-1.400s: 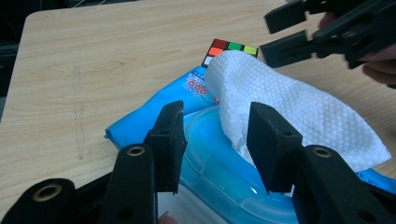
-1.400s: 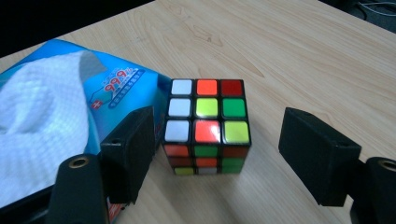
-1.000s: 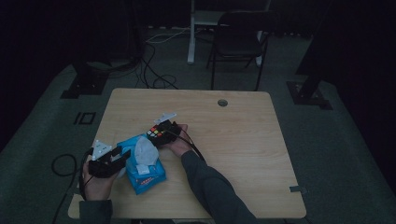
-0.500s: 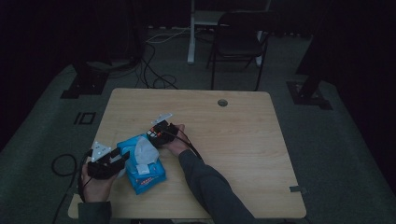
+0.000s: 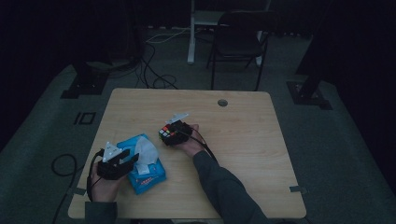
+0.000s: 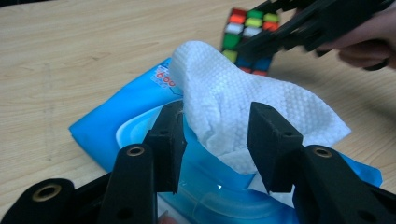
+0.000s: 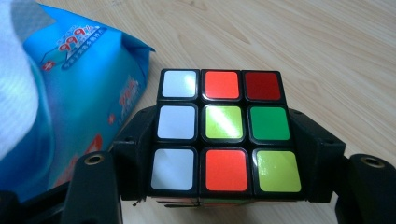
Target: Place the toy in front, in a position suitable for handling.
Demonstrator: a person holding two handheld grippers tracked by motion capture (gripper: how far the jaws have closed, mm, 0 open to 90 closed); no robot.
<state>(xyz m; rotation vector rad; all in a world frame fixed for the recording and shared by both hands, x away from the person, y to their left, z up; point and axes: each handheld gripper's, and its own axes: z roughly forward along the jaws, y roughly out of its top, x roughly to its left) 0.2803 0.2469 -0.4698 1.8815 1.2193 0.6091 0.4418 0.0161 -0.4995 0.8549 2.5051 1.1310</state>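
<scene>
A blue pack of wet wipes (image 5: 148, 173) lies at the table's front left, with a white wipe (image 5: 145, 148) standing out of its top. My left gripper (image 5: 122, 162) is at the pack's left side. In the left gripper view it (image 6: 215, 135) is open, its jaws on either side of the wipe (image 6: 243, 107) above the pack (image 6: 116, 126). My right gripper (image 5: 173, 131) is shut on a Rubik's cube (image 5: 166, 134) just right of the pack. In the right gripper view the cube (image 7: 223, 128) sits squarely between the jaws, the pack (image 7: 88, 88) to its left.
The wooden table (image 5: 243, 154) has a round cable hole (image 5: 222, 102) near its far edge. A dark chair (image 5: 238, 42) and floor cables (image 5: 154, 70) lie beyond the table. The table's right half is bare wood.
The right gripper has shifted slightly to the right with the cube in it. The left gripper has edged a little closer to the wipe.
</scene>
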